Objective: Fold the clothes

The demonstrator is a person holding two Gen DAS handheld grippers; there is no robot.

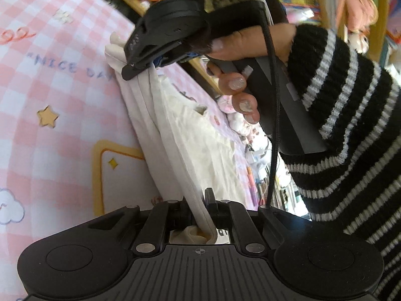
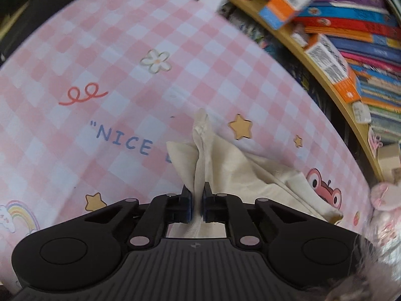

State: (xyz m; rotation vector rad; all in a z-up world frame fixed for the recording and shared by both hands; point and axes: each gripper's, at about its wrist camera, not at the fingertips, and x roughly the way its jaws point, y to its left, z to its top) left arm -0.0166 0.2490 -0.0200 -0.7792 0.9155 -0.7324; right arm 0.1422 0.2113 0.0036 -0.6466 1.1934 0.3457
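Left wrist view: the left gripper [image 1: 200, 207] has its jaws clamped on the cream garment's [image 1: 180, 125] folded edge, which stretches taut up to the right gripper [image 1: 136, 66], pinched there too. The right hand [image 1: 240, 57], in a striped sleeve [image 1: 351, 125], wraps the handle from the right. Right wrist view confirms it: jaws closed on a white band, cloth draping onto the pink checked sheet [image 2: 100, 75]. The garment's shape is hard to make out.

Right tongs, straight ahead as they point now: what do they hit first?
The right tongs are shut on a cream-white fabric garment, bunched just ahead. Beyond it, probably the pink-and-white checked tablecloth; depth is unclear in the fisheye.
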